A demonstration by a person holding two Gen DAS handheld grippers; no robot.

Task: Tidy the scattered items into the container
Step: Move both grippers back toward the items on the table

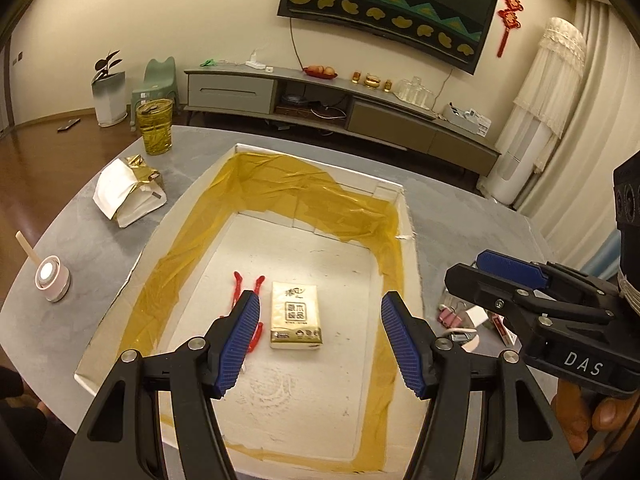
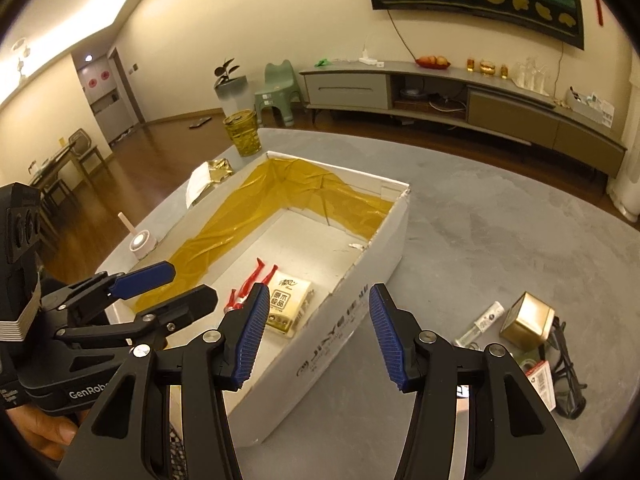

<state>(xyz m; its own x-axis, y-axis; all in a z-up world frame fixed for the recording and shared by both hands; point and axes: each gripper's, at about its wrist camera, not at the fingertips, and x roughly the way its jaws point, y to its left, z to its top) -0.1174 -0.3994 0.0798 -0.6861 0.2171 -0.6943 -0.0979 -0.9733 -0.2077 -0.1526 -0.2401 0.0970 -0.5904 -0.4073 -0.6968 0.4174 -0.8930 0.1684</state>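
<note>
A white cardboard box [image 1: 410,240] lined with yellow tape sits on the grey table. Inside lie a gold tissue pack [image 1: 296,316] and red clips [image 1: 239,286], also visible as the tissue pack [image 2: 286,304] and red clips [image 2: 256,276]. My left gripper [image 1: 320,304] hovers open over the box floor, empty, its fingers either side of the pack. My right gripper [image 2: 318,294] is open and empty above the box's right wall [image 2: 372,280]. Right of the box lie a gold tin [image 2: 526,322], a white tube [image 2: 482,322], black glasses [image 2: 568,380] and a tagged card [image 2: 540,380].
A yellow glass [image 1: 155,126] stands at the table's far left, a white and gold paper bag [image 1: 128,194] beside the box, and a small round pink device [image 1: 52,280] with a stick near the left edge. Pink binder clips [image 1: 450,316] lie right of the box. A hand holds each gripper.
</note>
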